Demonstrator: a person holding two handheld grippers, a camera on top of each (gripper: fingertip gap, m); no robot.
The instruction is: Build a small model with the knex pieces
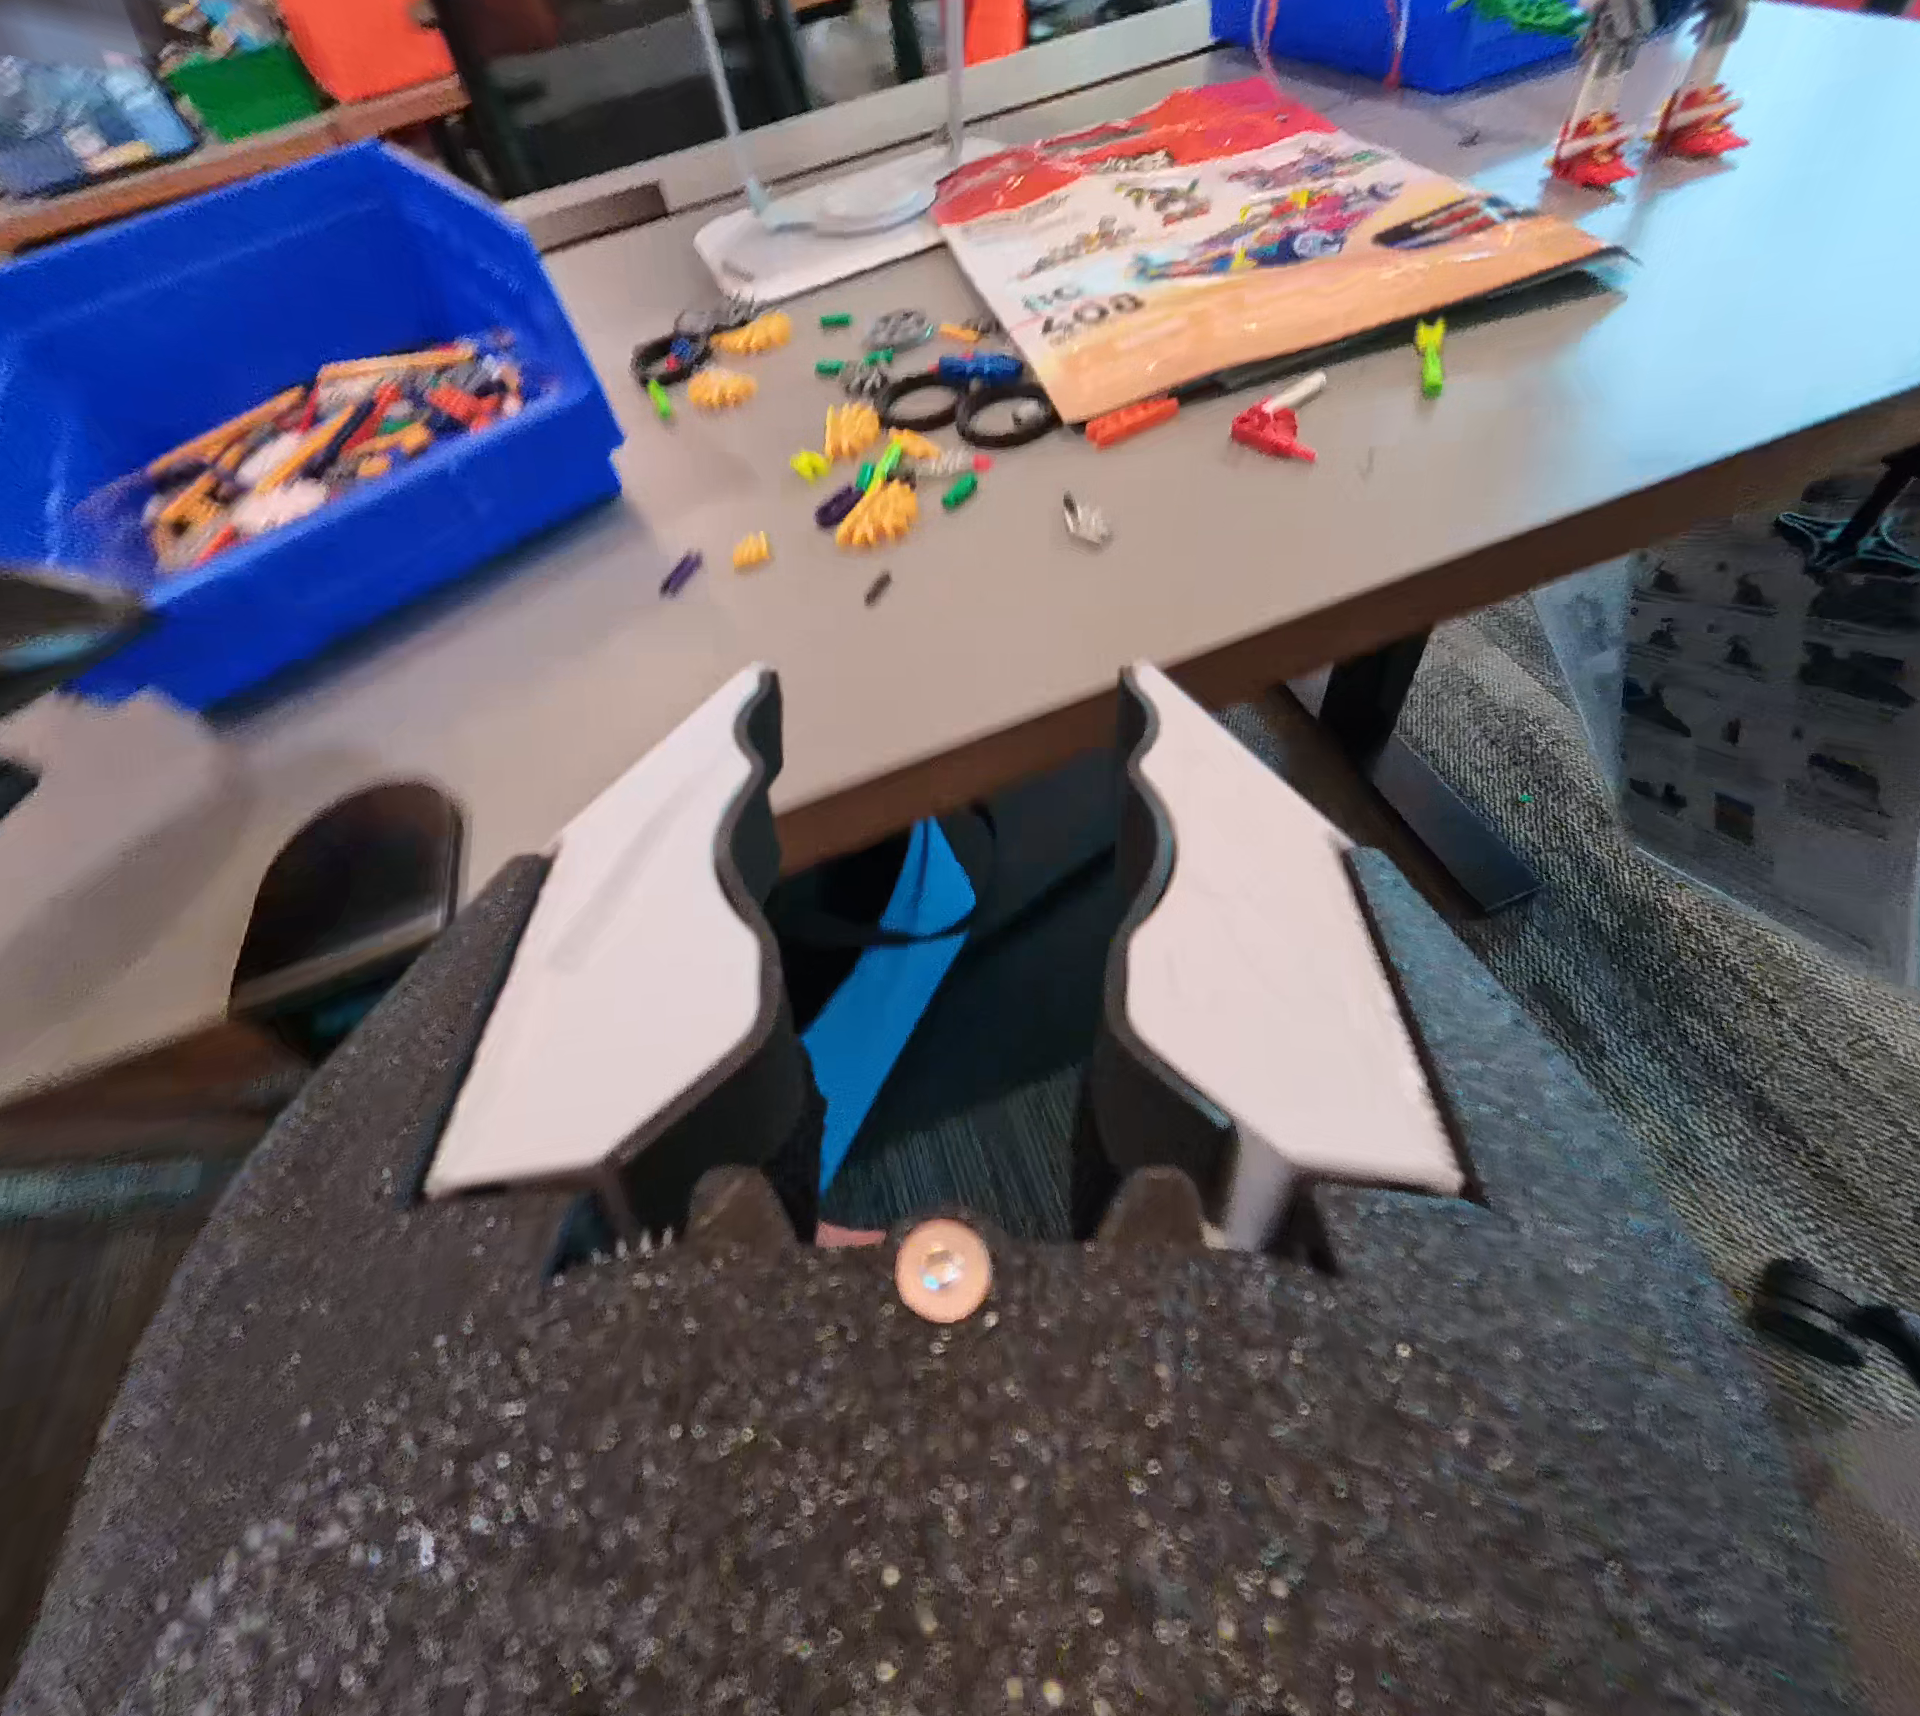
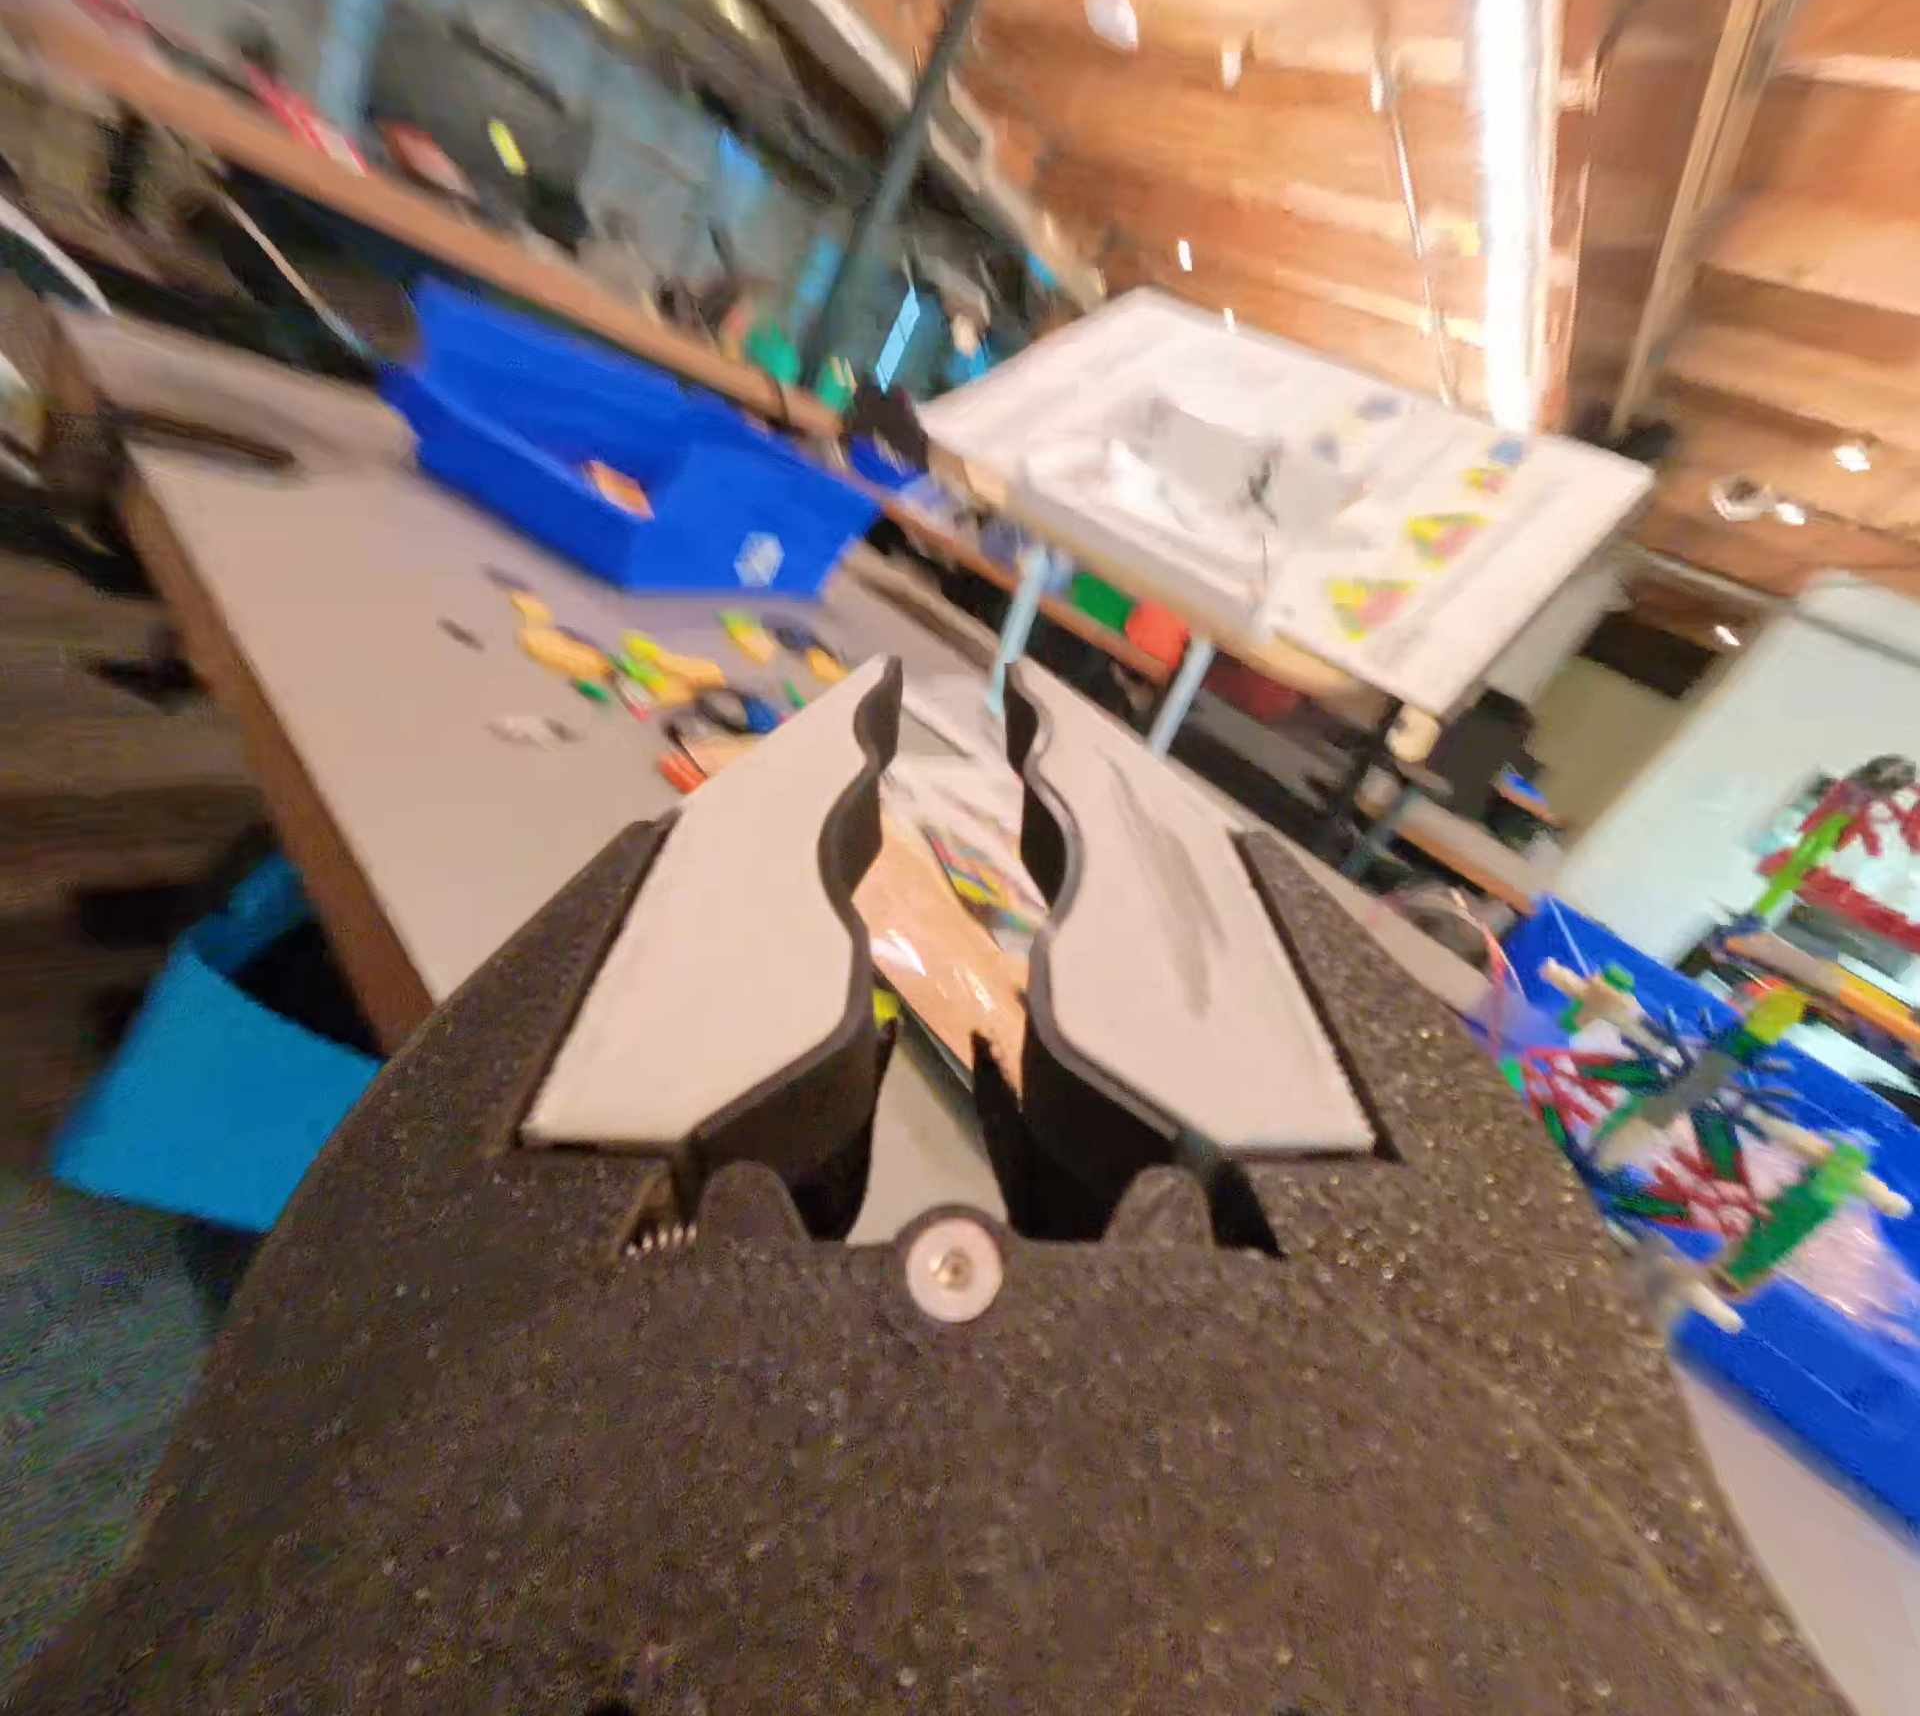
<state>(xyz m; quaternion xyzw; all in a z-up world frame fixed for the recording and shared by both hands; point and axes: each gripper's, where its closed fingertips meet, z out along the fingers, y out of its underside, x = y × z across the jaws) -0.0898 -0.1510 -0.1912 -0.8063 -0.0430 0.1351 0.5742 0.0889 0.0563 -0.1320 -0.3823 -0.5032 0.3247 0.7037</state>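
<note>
Left two-finger gripper (image 1: 948,679) hanging spread and empty off the grey table's (image 1: 1195,565) near edge, scattered small plastic building pieces (image 1: 873,440) lying well beyond its tips, right two-finger gripper (image 2: 943,679) hovering parted, gripping nothing, above a glossy printed booklet (image 2: 935,918).

Blue bin (image 1: 343,419); grey table (image 1: 1143,586); yellow, green pieces (image 1: 873,461); red-orange booklet (image 1: 1247,243).
</note>
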